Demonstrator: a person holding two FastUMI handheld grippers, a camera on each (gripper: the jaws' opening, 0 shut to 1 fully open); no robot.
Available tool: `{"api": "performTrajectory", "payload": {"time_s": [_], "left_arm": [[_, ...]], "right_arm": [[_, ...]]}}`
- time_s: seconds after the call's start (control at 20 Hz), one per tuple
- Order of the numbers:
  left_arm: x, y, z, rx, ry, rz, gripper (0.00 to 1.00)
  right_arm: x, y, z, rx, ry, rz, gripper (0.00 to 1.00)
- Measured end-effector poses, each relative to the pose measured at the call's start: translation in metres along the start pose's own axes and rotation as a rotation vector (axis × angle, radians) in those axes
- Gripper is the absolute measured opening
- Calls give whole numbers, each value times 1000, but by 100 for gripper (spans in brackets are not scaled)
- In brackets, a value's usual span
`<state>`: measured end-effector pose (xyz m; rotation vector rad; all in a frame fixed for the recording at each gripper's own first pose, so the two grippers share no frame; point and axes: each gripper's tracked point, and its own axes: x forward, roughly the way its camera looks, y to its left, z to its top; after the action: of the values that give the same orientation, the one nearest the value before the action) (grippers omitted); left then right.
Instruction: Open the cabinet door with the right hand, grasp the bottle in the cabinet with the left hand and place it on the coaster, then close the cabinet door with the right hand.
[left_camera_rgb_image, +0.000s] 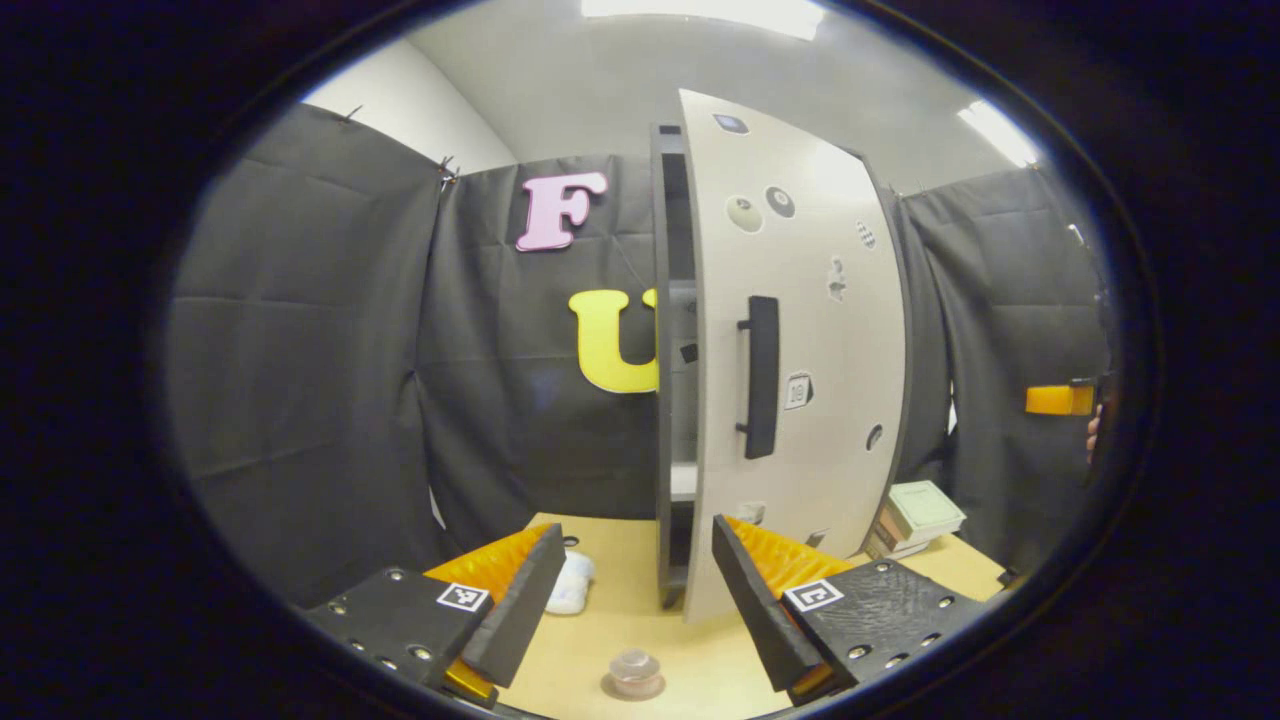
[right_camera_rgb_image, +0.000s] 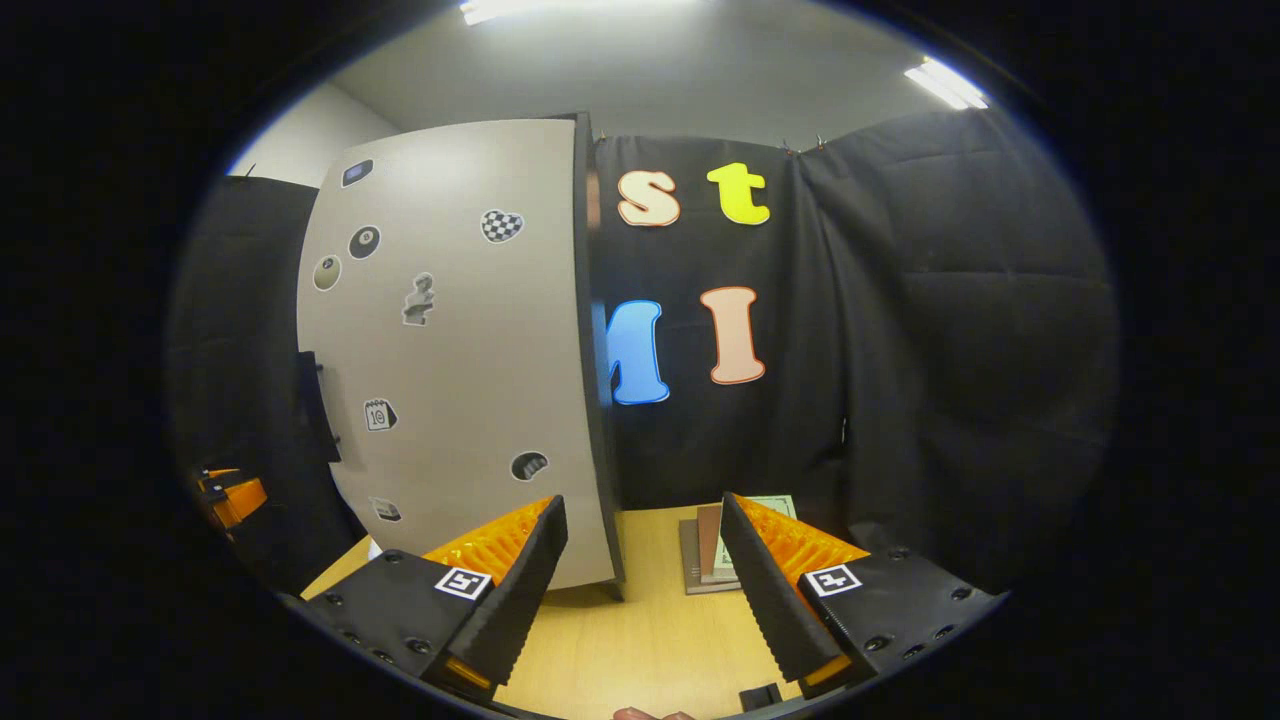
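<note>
While the bottle (left_camera_rgb_image: 636, 672) stands on its coaster (left_camera_rgb_image: 632, 690) at the worktop's (left_camera_rgb_image: 620, 620) near edge, the door (left_camera_rgb_image: 800, 350) is ajar, so closing it looks like what remains. Left gripper (left_camera_rgb_image: 640, 590) and right gripper (right_camera_rgb_image: 645, 585) both have jaws apart, empty.

The wooden table (left_camera_rgb_image: 640, 560) carries a cabinet (left_camera_rgb_image: 790, 350), books (left_camera_rgb_image: 915, 515) and coaster (left_camera_rgb_image: 635, 685).

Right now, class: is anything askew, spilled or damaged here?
Nothing stands out. The cabinet door stands ajar, as the task requires. The coaster lies flat on the table, and the books sit neatly stacked.
</note>
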<state>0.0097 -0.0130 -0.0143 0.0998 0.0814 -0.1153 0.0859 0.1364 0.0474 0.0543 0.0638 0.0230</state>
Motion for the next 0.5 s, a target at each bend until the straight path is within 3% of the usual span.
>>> {"api": "performTrajectory", "payload": {"time_s": [0.3,0.5], "left_arm": [[-23,-49,5,-41,-14,56,89],[-26,-65,20,-28,-36,65,89]], "right_arm": [[-16,-38,-14,-34,-19,70,98],[-25,-42,-14,-10,-41,102,98]]}}
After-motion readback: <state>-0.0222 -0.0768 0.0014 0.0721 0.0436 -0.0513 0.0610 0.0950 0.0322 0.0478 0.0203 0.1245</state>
